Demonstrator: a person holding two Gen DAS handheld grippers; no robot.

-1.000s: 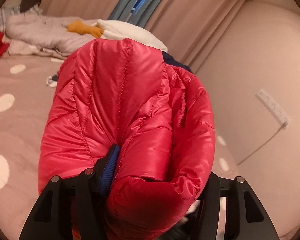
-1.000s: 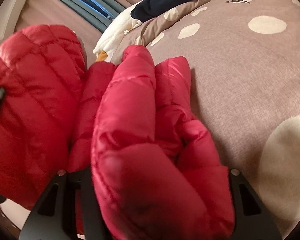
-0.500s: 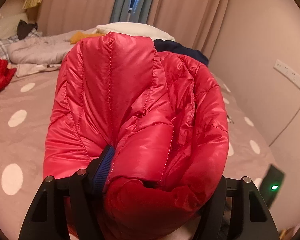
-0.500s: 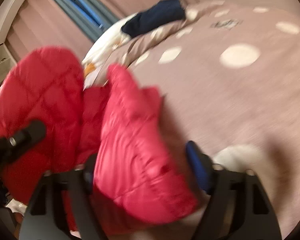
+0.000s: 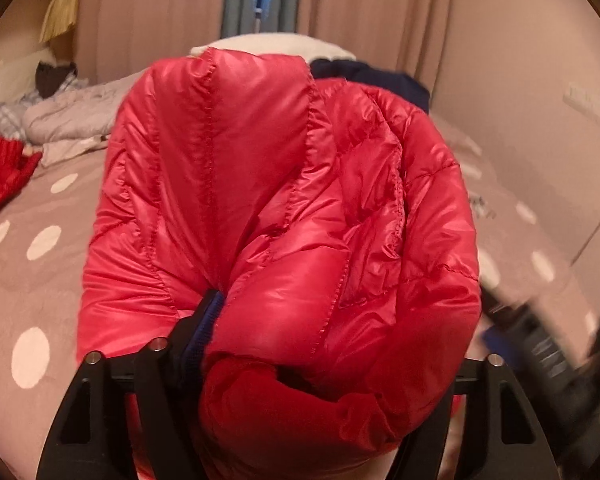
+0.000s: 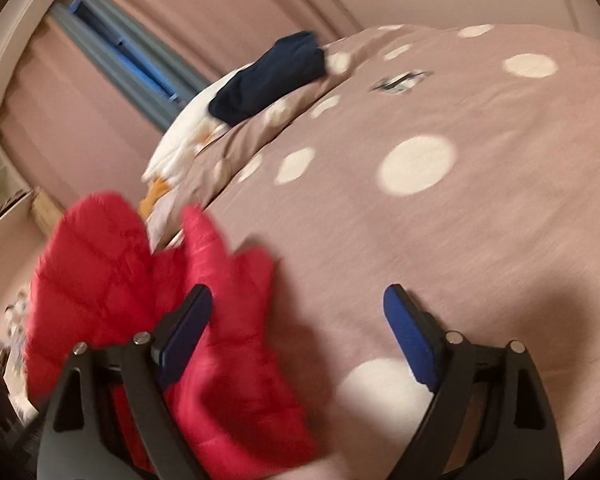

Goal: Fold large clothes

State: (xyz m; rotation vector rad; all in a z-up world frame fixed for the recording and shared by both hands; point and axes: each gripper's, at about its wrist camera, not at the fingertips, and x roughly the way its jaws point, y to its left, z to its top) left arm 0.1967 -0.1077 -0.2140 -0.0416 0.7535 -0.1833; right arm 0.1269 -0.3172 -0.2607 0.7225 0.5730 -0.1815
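Pink dotted bedspread point(image 6: 480, 240) lay under my tongs. My left tongs point(image 5: 324, 364) had just been widening, yet the bunched red puffer jacket point(image 5: 284, 208) still filled them, one blue pad pressing it. My right tongs point(image 6: 300, 344), clamped on the jacket a second before, had just spread and stood empty beside it. Farther off lay a navy garment point(image 6: 272, 76).

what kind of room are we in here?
Most likely a bedroom in a home: a bed under a mauve bedspread with white polka dots, loose clothes piled at its far edge, such as a folded navy garment, and pinkish floor-length curtains behind.
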